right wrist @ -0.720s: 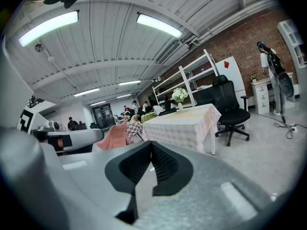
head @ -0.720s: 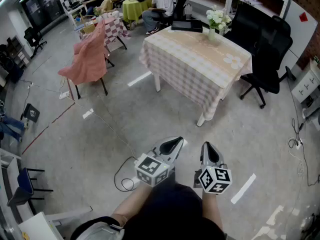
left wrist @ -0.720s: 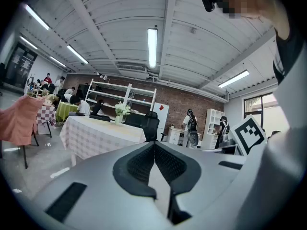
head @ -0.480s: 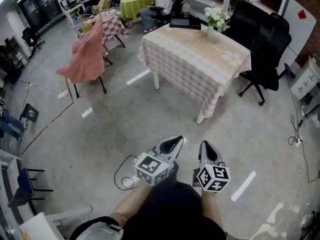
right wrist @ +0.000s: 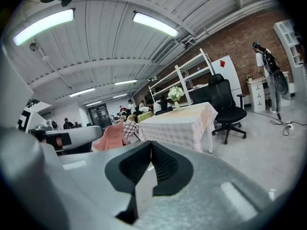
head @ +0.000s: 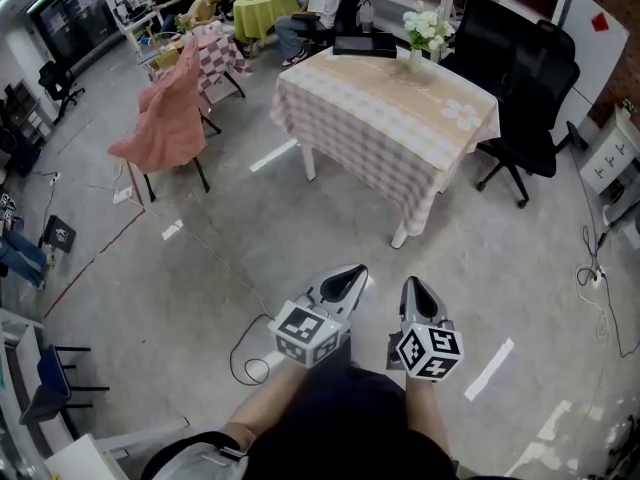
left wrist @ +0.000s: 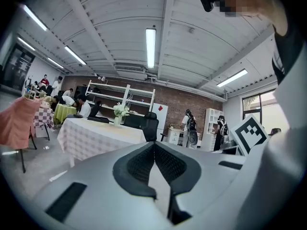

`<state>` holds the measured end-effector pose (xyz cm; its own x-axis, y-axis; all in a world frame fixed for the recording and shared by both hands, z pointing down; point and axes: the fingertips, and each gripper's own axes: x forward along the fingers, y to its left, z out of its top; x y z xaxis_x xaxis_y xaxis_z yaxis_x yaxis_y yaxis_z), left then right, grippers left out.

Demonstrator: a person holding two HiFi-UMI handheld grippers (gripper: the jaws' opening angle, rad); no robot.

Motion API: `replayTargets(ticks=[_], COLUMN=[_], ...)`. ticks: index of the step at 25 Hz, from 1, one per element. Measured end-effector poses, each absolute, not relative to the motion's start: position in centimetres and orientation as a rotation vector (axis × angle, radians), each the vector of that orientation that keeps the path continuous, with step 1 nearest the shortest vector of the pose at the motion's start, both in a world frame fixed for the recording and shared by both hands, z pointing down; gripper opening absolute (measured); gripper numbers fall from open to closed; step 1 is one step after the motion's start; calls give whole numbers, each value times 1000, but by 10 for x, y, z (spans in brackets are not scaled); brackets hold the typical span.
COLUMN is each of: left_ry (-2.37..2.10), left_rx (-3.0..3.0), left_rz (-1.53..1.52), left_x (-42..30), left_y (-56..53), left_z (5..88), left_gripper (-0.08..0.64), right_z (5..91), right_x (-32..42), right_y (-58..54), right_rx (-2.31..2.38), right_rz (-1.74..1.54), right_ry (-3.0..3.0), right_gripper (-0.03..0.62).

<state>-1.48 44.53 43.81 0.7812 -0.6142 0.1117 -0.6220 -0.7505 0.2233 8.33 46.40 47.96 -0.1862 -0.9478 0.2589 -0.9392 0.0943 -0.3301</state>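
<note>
Head view. Left gripper (head: 350, 274) and right gripper (head: 413, 288): side by side over bare concrete floor, well short of the table (head: 380, 133) with the checked cloth, both pointing toward it. Black cable (head: 243, 352): looped on the floor, on the near side of the table, just left of the left gripper. Vase of white flowers (head: 421, 34): on the table's far edge. Black office chair (head: 535, 103): right of the table. Chair with pink cloth (head: 165, 118): left of the table.

Left gripper view. Left gripper (left wrist: 154, 145): tongs pressed together, nothing between them. Table (left wrist: 93, 134) ahead at left, flowers (left wrist: 120, 110) on it.

Right gripper view. Right gripper (right wrist: 150, 147): tongs closed tip to tip, empty. Table (right wrist: 180, 126) ahead, office chair (right wrist: 225, 104) to its right.
</note>
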Motion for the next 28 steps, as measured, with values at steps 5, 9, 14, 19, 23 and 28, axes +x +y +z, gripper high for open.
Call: replayTargets(ticks=[5,9,14,19,23,28], left_ry=[-991,-1033,-1067,-1090,-1090,-1069], left_rx=[2718,2709,2688,2678,2677,2690], left_rz=[33,12,3,20,23,18], left_x=[-16,-18,-21,-23,-22,-17], left_y=[424,402,379,352,321,275], left_z=[439,434,435,435,436,428], left_gripper=[12,12,12,12,12,12], right_z=[479,475,475,476,475,464], right_x=[83,84,79,77,78,81], right_y=[442,421,396,368,337,289], right_rx=[-2005,-2009,-1994,-1981,-1983,-1986], right_rz=[-665,-656,-657,-675,-675,-658], right_ry=[2304,2295,2324,2355,2355,2339], right_gripper=[3,3,3,3,3,3])
